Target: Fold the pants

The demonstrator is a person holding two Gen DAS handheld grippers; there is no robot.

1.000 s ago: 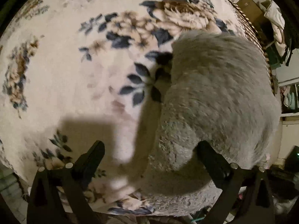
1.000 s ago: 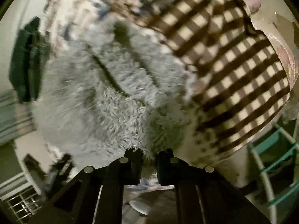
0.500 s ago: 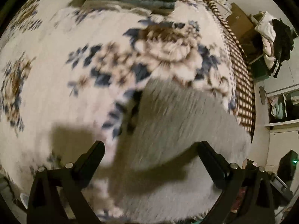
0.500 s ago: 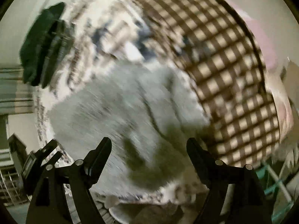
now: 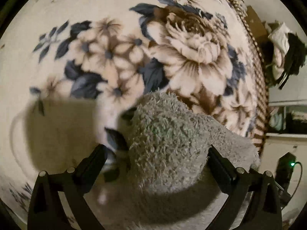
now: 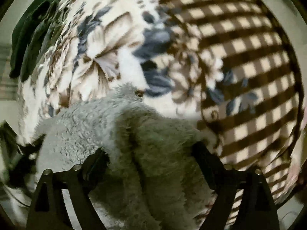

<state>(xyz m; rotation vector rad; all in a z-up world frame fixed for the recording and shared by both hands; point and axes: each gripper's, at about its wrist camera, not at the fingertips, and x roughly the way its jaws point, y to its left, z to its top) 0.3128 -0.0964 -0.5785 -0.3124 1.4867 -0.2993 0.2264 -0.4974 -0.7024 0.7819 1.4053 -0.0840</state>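
Lying bunched on the floral blanket [image 5: 80, 15], grey fleece pants [image 5: 168, 145] directly ahead of both tools. Left tool [image 5: 156, 158] spread wide, released, pants mound between the tips, right tip against the pile. Right tool [image 6: 150, 158] opening, unclenched, fleece between its tips. Compared with a second ago: right tool no longer clamped on fleece; pants lower, nearer both tools.
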